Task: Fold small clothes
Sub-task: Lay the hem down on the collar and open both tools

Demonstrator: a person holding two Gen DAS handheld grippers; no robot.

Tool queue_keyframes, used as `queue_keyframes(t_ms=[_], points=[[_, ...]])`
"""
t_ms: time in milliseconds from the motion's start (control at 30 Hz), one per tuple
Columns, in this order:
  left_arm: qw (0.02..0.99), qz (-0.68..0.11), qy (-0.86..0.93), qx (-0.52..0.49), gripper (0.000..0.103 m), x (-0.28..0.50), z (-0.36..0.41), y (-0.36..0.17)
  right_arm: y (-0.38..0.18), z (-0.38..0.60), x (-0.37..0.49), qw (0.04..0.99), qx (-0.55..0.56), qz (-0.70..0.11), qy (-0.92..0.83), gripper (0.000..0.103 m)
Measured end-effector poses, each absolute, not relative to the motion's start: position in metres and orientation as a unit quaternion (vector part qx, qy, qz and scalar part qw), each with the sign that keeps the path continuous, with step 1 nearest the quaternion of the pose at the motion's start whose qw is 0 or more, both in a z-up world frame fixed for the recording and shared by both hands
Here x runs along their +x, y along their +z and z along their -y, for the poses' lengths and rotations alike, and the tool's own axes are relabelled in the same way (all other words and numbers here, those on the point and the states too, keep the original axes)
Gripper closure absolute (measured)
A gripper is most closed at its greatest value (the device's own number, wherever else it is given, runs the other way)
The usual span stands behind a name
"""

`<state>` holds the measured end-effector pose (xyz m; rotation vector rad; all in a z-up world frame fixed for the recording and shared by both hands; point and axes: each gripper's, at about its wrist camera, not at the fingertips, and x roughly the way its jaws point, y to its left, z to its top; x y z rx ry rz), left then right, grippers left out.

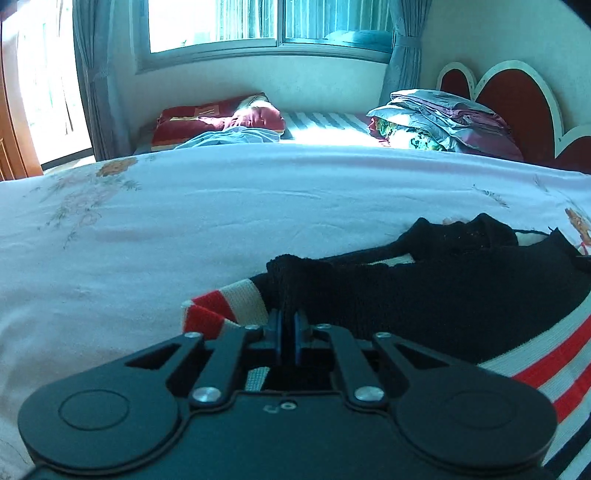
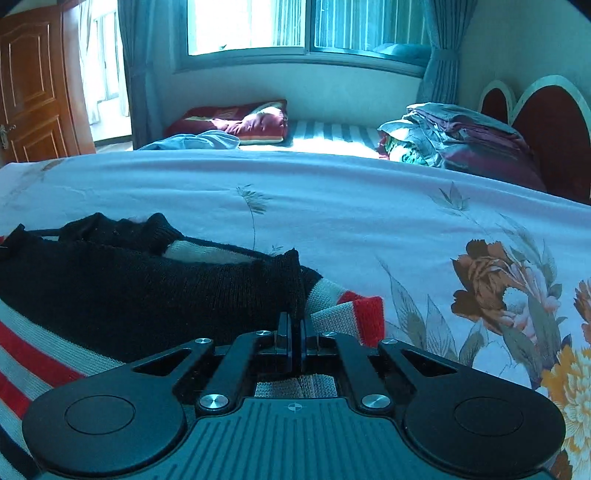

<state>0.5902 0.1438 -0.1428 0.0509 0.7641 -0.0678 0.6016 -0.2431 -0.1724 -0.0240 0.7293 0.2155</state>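
the soft, light, floppy sweater (image 1: 443, 295) near the bed's (image 1: 184, 221) front edge is pinched at its black sleeve folds by both clenched grippers, left (image 1: 288, 325) and right (image 2: 294, 328).

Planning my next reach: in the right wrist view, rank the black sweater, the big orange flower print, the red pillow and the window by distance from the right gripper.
1. Black sweater, at the right gripper, left.
2. Orange flower print, right, on the bedsheet.
3. Red pillow, far left.
4. Window, behind everything.
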Motion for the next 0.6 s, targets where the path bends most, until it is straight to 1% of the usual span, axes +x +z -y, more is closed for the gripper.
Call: queue_keyframes(t_ms=[100,133,167,200,233,267,300,333,367,400,433,533,567,600], points=[[0.928,-0.371,-0.032,0.034,0.097,0.588,-0.142,-0.142,-0.170,0.246,0.601,0.929,-0.002,-0.357,0.100,0.100],[0.927,-0.371,-0.033,0.034,0.093,0.588,-0.143,-0.141,-0.168,0.246,0.601,0.930,-0.004,-0.354,0.097,0.099],[0.927,-0.372,-0.028,0.032,0.081,0.587,-0.145,-0.139,-0.165,0.246,0.600,0.930,-0.001,-0.354,0.095,0.096],[0.928,-0.372,-0.016,0.024,0.072,0.586,-0.147,-0.134,-0.159,0.245,0.598,0.933,0.003,-0.349,0.083,0.066],[0.932,-0.362,-0.006,0.013,0.058,0.580,-0.149,-0.125,-0.151,0.244,0.592,0.941,0.004,-0.331,0.070,0.037],[0.940,-0.340,-0.002,0.008,0.057,0.573,-0.148,-0.115,-0.138,0.240,0.579,0.953,0.007,-0.295,0.073,0.035],[0.944,-0.329,-0.007,0.002,0.057,0.568,-0.142,-0.107,-0.131,0.233,0.574,0.954,0.010,-0.286,0.093,0.036],[0.944,-0.328,-0.032,-0.008,0.058,0.567,-0.130,-0.101,-0.125,0.220,0.573,0.949,0.006,-0.294,0.117,0.041],[0.942,-0.331,-0.060,-0.005,0.059,0.568,-0.112,-0.100,-0.124,0.203,0.575,0.943,-0.001,-0.302,0.139,0.050],[0.940,-0.333,-0.078,0.006,0.059,0.570,-0.095,-0.101,-0.126,0.186,0.580,0.935,-0.006,-0.317,0.161,0.068],[0.934,-0.343,-0.098,0.016,0.059,0.575,-0.074,-0.106,-0.129,0.173,0.585,0.926,-0.002,-0.333,0.179,0.075],[0.919,-0.374,-0.123,0.011,0.057,0.589,-0.045,-0.128,-0.149,0.136,0.602,0.907,0.002,-0.371,0.201,0.075],[0.914,-0.387,-0.122,0.012,0.058,0.592,-0.042,-0.139,-0.156,0.129,0.605,0.903,0.003,-0.377,0.206,0.075],[0.913,-0.389,-0.120,0.019,0.057,0.593,-0.044,-0.145,-0.159,0.127,0.605,0.903,-0.004,-0.375,0.208,0.075]])
